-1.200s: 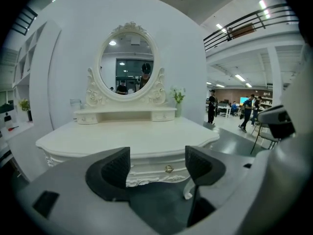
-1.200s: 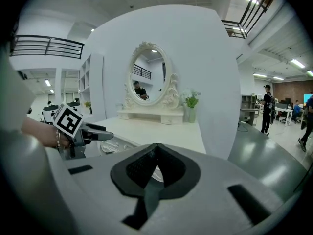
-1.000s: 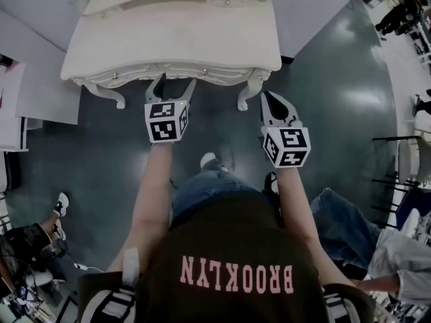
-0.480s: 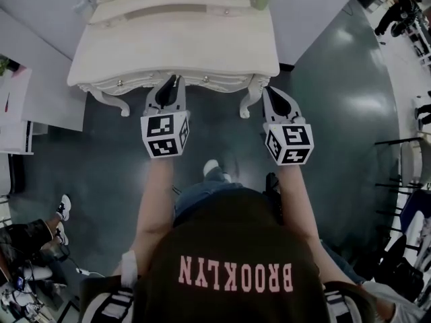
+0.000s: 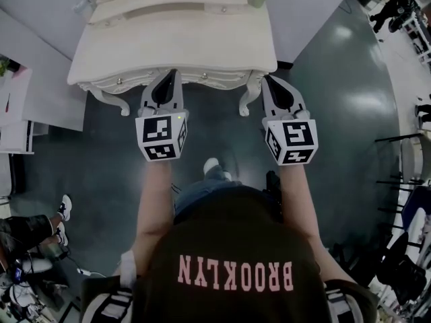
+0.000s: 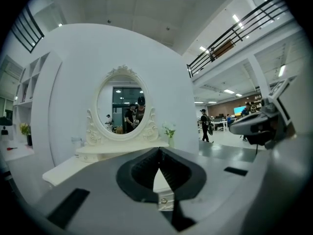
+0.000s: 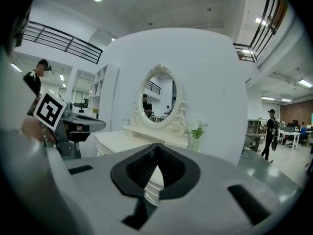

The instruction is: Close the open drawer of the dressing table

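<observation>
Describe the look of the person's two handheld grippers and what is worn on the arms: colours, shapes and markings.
The left gripper and right gripper each have a pale grey, tapering claw with black ribbed pads inside, and a white cube printed with black square markers. The forearms are bare. The dark T-shirt carries pink lettering, with black-and-white striped sleeves.

Dressing table point(image 5: 175, 42) cream-white; floor point(image 5: 337, 113) dark grey-green; left tool point(image 5: 169, 73), right tool point(image 5: 270, 79): black-white square markers.

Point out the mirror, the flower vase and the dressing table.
mirror point(image 6: 121, 106), left gripper view, centre of glass.
flower vase point(image 7: 196, 143), right gripper view, vase body.
dressing table point(image 5: 175, 46), head view, bare tabletop middle.
</observation>
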The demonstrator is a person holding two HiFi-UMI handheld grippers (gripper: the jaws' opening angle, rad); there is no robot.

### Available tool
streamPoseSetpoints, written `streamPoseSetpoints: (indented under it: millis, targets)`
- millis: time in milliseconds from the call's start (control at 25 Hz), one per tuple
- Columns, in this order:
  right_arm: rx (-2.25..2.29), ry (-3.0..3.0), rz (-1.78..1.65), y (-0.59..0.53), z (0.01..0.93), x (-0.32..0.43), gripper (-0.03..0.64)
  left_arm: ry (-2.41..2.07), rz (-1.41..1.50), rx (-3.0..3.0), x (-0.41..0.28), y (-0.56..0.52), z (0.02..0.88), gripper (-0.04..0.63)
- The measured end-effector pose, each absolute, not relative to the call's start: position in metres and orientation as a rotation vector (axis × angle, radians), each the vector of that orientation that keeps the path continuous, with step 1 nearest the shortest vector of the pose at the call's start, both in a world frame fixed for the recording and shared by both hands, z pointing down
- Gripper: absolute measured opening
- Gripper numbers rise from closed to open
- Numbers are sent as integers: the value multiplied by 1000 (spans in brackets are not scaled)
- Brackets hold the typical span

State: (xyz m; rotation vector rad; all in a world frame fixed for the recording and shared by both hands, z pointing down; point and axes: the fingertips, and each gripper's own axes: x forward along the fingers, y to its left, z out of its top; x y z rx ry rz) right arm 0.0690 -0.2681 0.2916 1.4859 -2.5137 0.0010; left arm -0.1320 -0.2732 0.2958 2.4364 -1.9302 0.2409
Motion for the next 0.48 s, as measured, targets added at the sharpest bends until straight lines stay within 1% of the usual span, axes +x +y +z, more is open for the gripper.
streamPoseSetpoints:
  millis: [240,480]
  targets:
    - [1538,-2534,-47,-267,267,73,-3,-1953,198,2496,-131,-271,269,6]
    - [1538,-2535,-68,-275,260,71,-3,-1937,164,2532,-130,-279,259,6]
